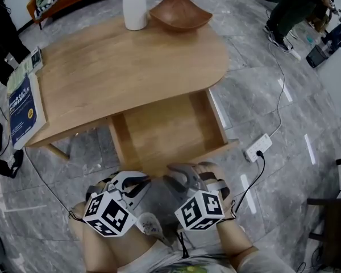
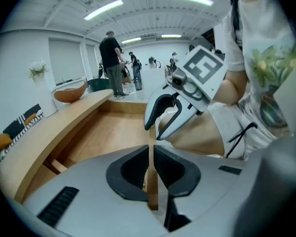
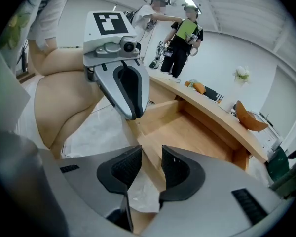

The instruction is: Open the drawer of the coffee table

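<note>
The light wooden coffee table (image 1: 125,67) has its drawer (image 1: 165,127) pulled out toward me, its inside bare. Both grippers sit side by side at the drawer's front panel (image 2: 152,196). My left gripper (image 2: 152,169) is shut on the panel's thin top edge, which runs straight between its dark pads. My right gripper (image 3: 149,167) straddles the same panel (image 3: 138,127) with its pads standing apart from the wood, so it is open. In the head view the left gripper (image 1: 133,182) and right gripper (image 1: 183,174) lie just below the drawer's near edge, above my knees.
A white vase (image 1: 134,7) and a brown wooden bowl (image 1: 181,13) stand at the table's far end. A blue booklet (image 1: 23,104) lies on its left edge. A white power strip (image 1: 258,147) with cable lies on the grey floor to the right. People stand farther off.
</note>
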